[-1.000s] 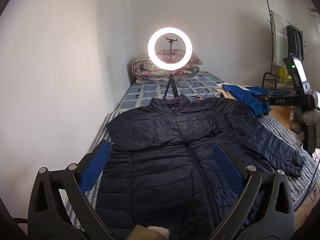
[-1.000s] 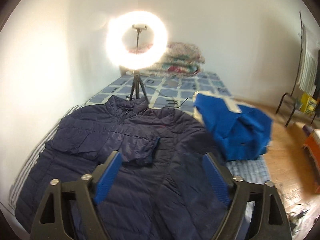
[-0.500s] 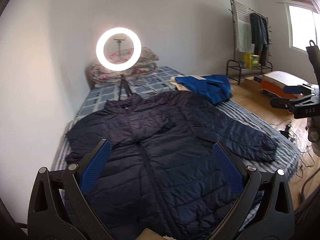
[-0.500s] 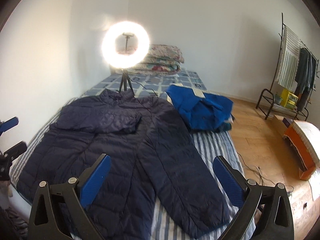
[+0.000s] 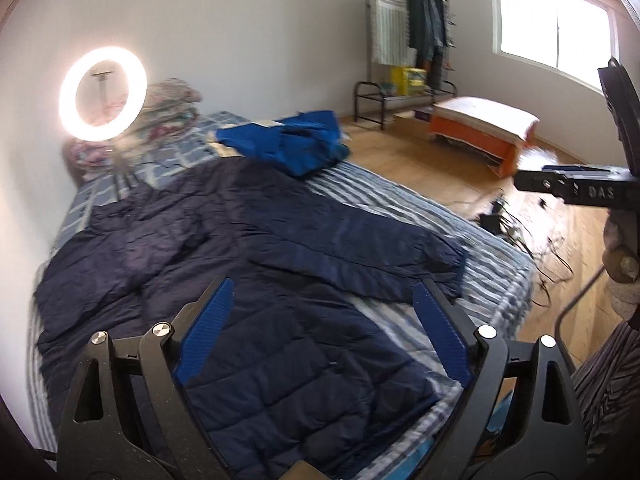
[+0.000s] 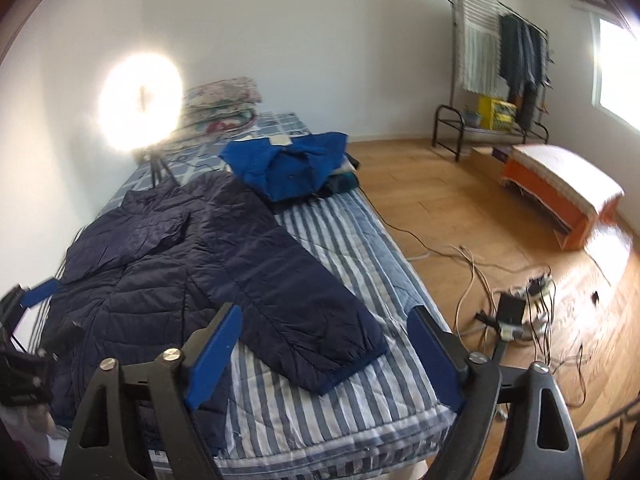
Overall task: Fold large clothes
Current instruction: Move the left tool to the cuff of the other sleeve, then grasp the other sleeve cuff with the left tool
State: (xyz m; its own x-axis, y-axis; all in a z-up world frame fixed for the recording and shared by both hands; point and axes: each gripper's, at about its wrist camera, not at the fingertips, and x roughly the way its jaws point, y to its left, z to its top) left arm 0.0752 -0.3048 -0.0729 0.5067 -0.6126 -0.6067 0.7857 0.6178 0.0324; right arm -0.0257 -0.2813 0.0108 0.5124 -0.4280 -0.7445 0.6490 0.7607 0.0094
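A navy puffer jacket (image 5: pixel 256 280) lies front up on the striped bed (image 5: pixel 400 208). One sleeve is folded across its chest (image 6: pixel 132 236). The other sleeve (image 6: pixel 288 280) stretches to the bed's near corner. My left gripper (image 5: pixel 323 284) hovers above the jacket's lower front, jaws closing, with nothing pressed between the blue pads. My right gripper (image 6: pixel 325 310) hovers over the stretched sleeve's cuff (image 6: pixel 352 364), jaws also closing, touching nothing. A hand holds the right tool's black body (image 5: pixel 576 190) at the left wrist view's right edge.
A bright blue garment (image 6: pixel 288 164) is heaped behind the jacket. A ring light on a tripod (image 5: pixel 102 94) and folded quilts (image 6: pixel 220 102) stand at the bed's head. Cables and a power strip (image 6: pixel 516 312) litter the wooden floor beside an orange bench (image 6: pixel 560 196) and a clothes rack (image 6: pixel 500 60).
Both views have swung right and toward the bed's foot, so floor, bench and window show. The jacket has not moved. Both pairs of jaws stand slightly narrower than half a second ago.
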